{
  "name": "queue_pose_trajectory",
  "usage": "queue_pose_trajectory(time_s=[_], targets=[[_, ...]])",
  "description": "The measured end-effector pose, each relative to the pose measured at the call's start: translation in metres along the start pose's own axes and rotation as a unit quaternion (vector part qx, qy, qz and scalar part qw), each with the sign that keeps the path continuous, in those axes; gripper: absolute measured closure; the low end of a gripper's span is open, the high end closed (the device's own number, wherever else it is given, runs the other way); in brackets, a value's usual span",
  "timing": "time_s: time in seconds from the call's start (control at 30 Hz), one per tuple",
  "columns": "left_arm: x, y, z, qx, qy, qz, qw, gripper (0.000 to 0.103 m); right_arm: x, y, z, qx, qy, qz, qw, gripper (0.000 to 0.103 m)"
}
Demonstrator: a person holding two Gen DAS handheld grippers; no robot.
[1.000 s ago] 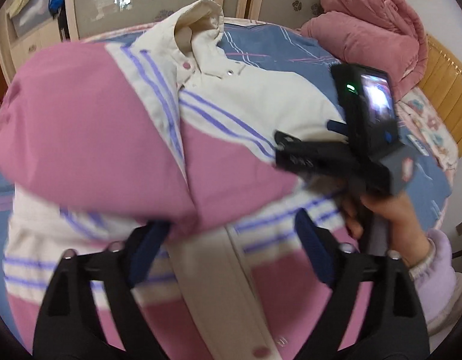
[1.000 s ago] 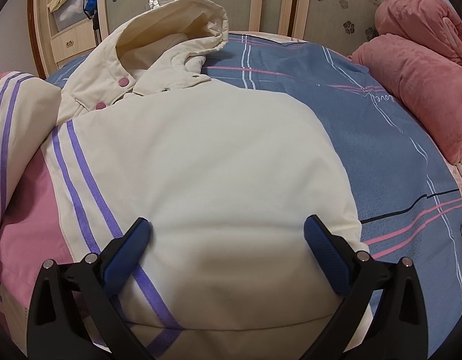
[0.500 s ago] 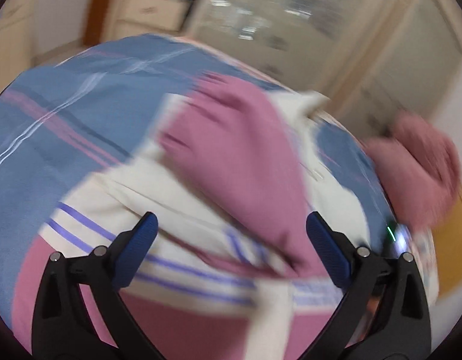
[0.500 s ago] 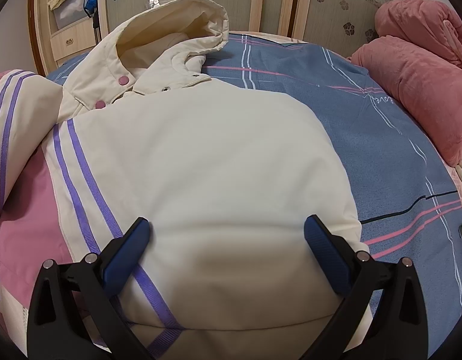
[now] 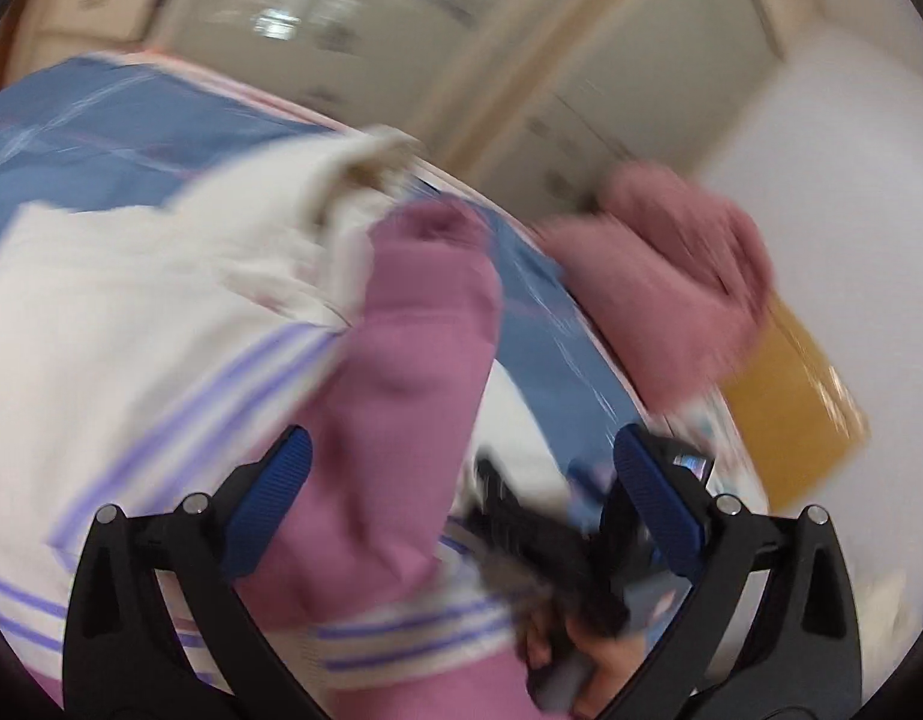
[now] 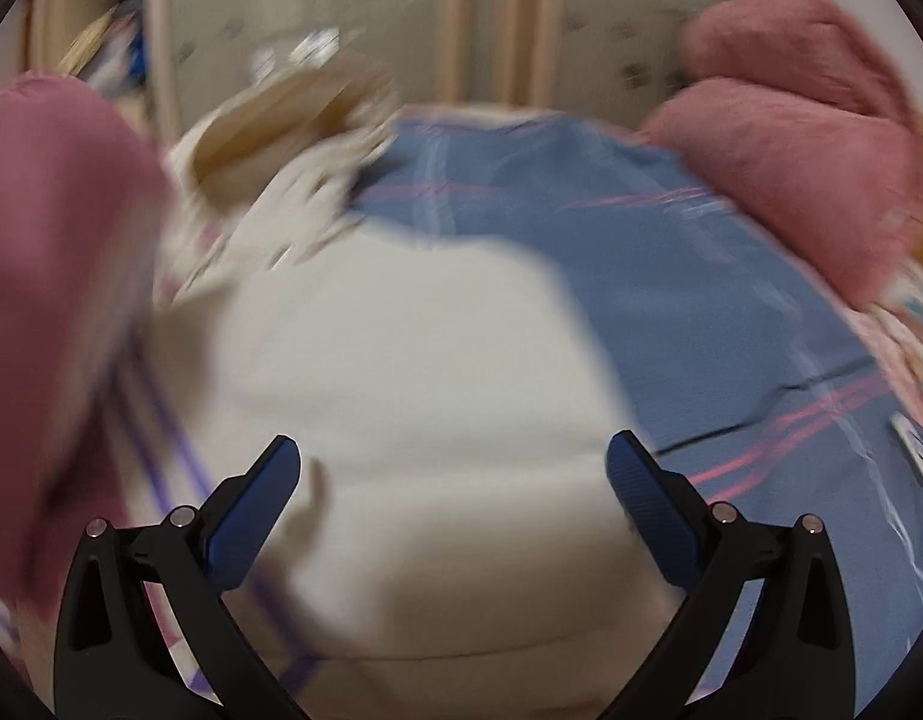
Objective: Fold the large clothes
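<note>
While both views are smeared by motion blur, the nearest things read clearly enough: the left gripper (image 5: 461, 498) stands with its blue pads spread wide, having just been opening, and a pink sleeve (image 5: 401, 372) of the jacket (image 5: 131, 348) lies in the gap between them without either pad pressing on it. Just beyond its right-side pad, low in the left wrist view, the right gripper (image 5: 545, 534) shows as a dark blurred shape with a hand (image 5: 605, 660) around its handle. From its own camera the right gripper (image 6: 455, 480) is likewise spread apart, pinching nothing, and hovers above the cream body of the jacket (image 6: 413, 408). That jacket is a large padded garment, cream over the chest and shoulders, pink lower down and on the sleeves, with thin purple stripes where the two colours meet. It lies spread on the bed (image 6: 671, 300), on a blue cover crossed by pink and white lines, with its lower part toward the near edge. One pink sleeve is folded over the front and runs up toward the collar. Farther off, the cream hood (image 6: 293, 114) stands open toward the bed's far edge. At the bed's far right corner sits a bundled pink quilt (image 6: 809, 138). Behind everything, pale wardrobe doors (image 6: 491, 18) fill the background, too blurred for detail.
</note>
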State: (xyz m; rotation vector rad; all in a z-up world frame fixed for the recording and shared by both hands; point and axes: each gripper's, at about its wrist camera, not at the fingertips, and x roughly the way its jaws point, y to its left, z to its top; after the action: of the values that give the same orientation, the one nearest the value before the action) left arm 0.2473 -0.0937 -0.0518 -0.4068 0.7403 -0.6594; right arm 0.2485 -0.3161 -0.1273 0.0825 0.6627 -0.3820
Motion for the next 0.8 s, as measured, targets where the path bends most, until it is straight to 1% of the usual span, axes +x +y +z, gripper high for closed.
queue_pose_trajectory(time_s=[0.03, 0.1, 0.13, 0.17, 0.2, 0.23, 0.27, 0.3, 0.37, 0.43, 0.47, 0.5, 0.53, 0.57, 0.6, 0.63, 0.67, 0.7, 0.73, 0.77, 0.8], targets=[[0.004, -0.006, -0.003, 0.011, 0.005, 0.004, 0.9999, 0.002, -0.006, -0.013, 0.004, 0.018, -0.021, -0.032, 0.999, 0.001], [0.005, -0.008, -0.005, 0.024, 0.001, 0.027, 0.9994, 0.002, -0.012, -0.035, 0.008, 0.051, -0.037, -0.057, 0.996, 0.001], [0.003, -0.006, -0.006, 0.027, -0.004, 0.044, 0.9987, 0.002, -0.012, -0.043, 0.009, 0.063, -0.036, -0.056, 0.996, 0.001], [0.001, -0.002, -0.006, 0.029, -0.010, 0.069, 0.9972, 0.002, -0.011, -0.055, 0.010, 0.086, -0.033, -0.033, 0.995, 0.001], [-0.001, 0.002, -0.005, 0.027, -0.013, 0.091, 0.9954, 0.002, -0.010, -0.065, 0.011, 0.110, -0.025, 0.003, 0.994, 0.001], [-0.005, 0.013, -0.003, 0.019, -0.019, 0.131, 0.9910, 0.002, -0.008, -0.073, 0.011, 0.131, -0.018, 0.037, 0.991, 0.001], [-0.010, 0.018, -0.004, 0.013, -0.022, 0.152, 0.9881, 0.002, -0.007, -0.079, 0.011, 0.148, -0.013, 0.070, 0.986, 0.001], [-0.014, 0.031, -0.003, 0.000, -0.026, 0.185, 0.9824, 0.002, -0.007, -0.082, 0.011, 0.159, -0.010, 0.102, 0.982, 0.001], [-0.017, 0.055, -0.001, -0.024, -0.022, 0.219, 0.9752, 0.002, -0.004, -0.084, 0.015, 0.168, 0.003, 0.159, 0.973, 0.001], [-0.023, 0.077, -0.007, -0.050, -0.014, 0.234, 0.9708, 0.002, 0.002, -0.084, 0.019, 0.174, 0.027, 0.223, 0.959, 0.001], [-0.024, 0.086, -0.010, -0.059, -0.010, 0.237, 0.9696, 0.002, 0.007, -0.083, 0.019, 0.181, 0.049, 0.270, 0.944, 0.001], [-0.023, 0.092, -0.011, -0.062, -0.008, 0.241, 0.9685, 0.002, 0.012, -0.081, 0.018, 0.186, 0.067, 0.299, 0.933, 0.001], [-0.022, 0.098, -0.013, -0.060, -0.006, 0.249, 0.9665, 0.002, 0.014, -0.077, 0.017, 0.185, 0.081, 0.318, 0.927, 0.001], [-0.022, 0.100, -0.015, -0.053, -0.003, 0.262, 0.9637, 0.002, 0.015, -0.072, 0.017, 0.181, 0.088, 0.327, 0.924, 0.001], [-0.018, 0.102, -0.017, -0.041, 0.001, 0.284, 0.9581, 0.002, 0.015, -0.067, 0.017, 0.175, 0.093, 0.333, 0.922, 0.001], [-0.019, 0.101, -0.019, -0.032, 0.004, 0.298, 0.9542, 0.002, 0.015, -0.062, 0.016, 0.168, 0.093, 0.331, 0.924, 0.001], [-0.013, 0.100, -0.020, -0.019, 0.011, 0.319, 0.9476, 0.002, 0.012, -0.056, 0.016, 0.155, 0.088, 0.325, 0.929, 0.004], [-0.011, 0.096, -0.024, -0.010, 0.015, 0.330, 0.9439, 0.002, 0.009, -0.049, 0.017, 0.139, 0.082, 0.326, 0.932, 0.014], [-0.006, 0.099, -0.027, -0.002, 0.019, 0.339, 0.9406, 0.002, 0.007, -0.043, 0.017, 0.126, 0.081, 0.337, 0.930, 0.018], [-0.004, 0.101, -0.027, 0.000, 0.020, 0.342, 0.9395, 0.002, 0.007, -0.038, 0.017, 0.119, 0.084, 0.348, 0.926, 0.022], [-0.004, 0.104, -0.027, 0.000, 0.019, 0.343, 0.9391, 0.002, 0.005, -0.033, 0.016, 0.110, 0.087, 0.362, 0.922, 0.023]])
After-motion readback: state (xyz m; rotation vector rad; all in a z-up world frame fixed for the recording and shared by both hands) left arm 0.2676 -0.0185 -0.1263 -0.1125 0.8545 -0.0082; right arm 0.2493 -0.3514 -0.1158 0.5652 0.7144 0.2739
